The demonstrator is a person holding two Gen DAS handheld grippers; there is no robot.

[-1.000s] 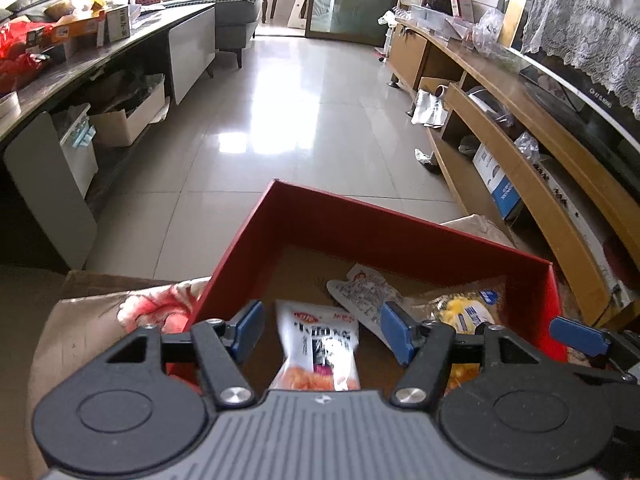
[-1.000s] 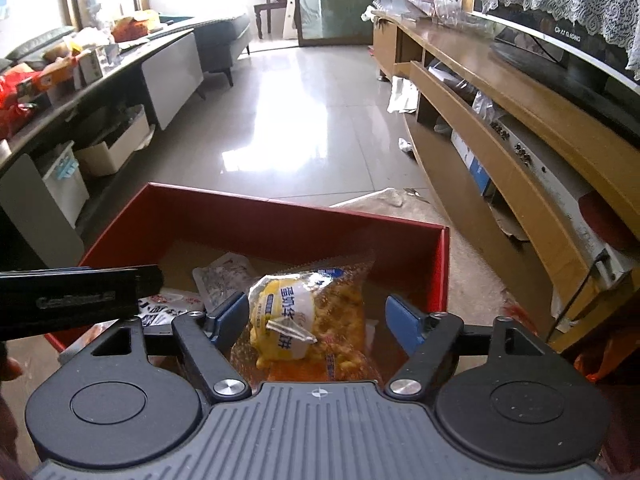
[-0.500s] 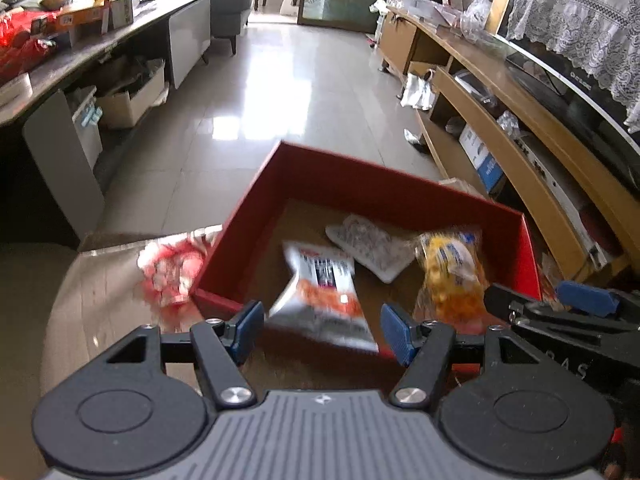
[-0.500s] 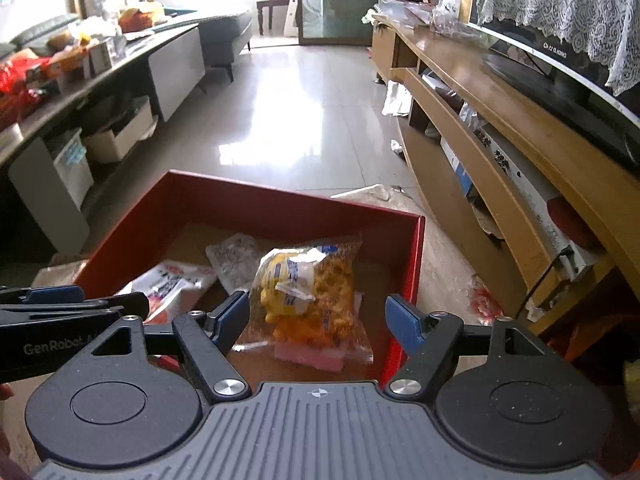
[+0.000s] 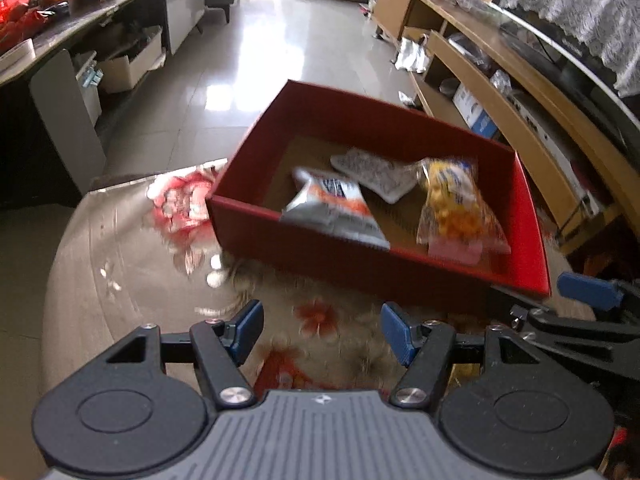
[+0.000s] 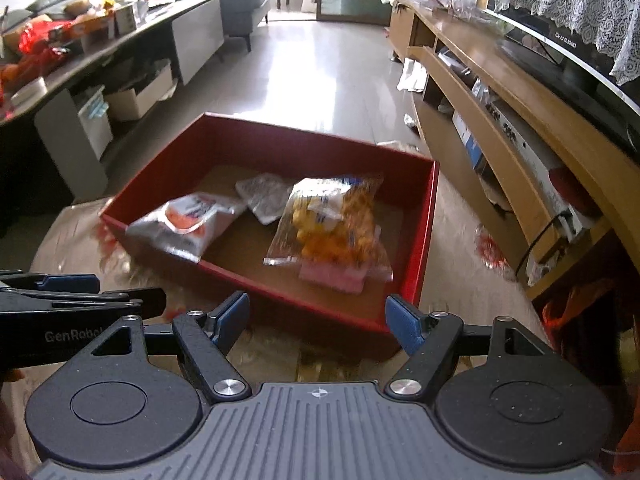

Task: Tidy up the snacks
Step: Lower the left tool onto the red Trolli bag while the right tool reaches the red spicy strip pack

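Note:
A red cardboard box (image 5: 536, 248) (image 6: 428, 216) sits on a flowered tablecloth. Inside lie a white-and-orange snack bag (image 5: 332, 208) (image 6: 188, 224) leaning over the near wall, a small white packet (image 5: 372, 168) (image 6: 264, 196), and a clear bag of yellow snacks (image 5: 452, 208) (image 6: 336, 220) on a pink packet (image 6: 336, 276). My left gripper (image 5: 322, 332) is open and empty over the cloth, short of the box. My right gripper (image 6: 318, 320) is open and empty just before the box's near wall. Each view shows the other gripper at its side edge.
The flowered cloth (image 5: 120, 260) covers the table's near part. A long wooden TV cabinet (image 6: 520, 128) runs along the right; a dark counter with cartons (image 6: 80, 40) stands at the left. Shiny tiled floor (image 6: 328, 72) lies beyond the box.
Both grippers have drawn back from inside the box, leaving the white-and-orange bag and the yellow snack bag lying in it. The jaws now hang over the cloth.

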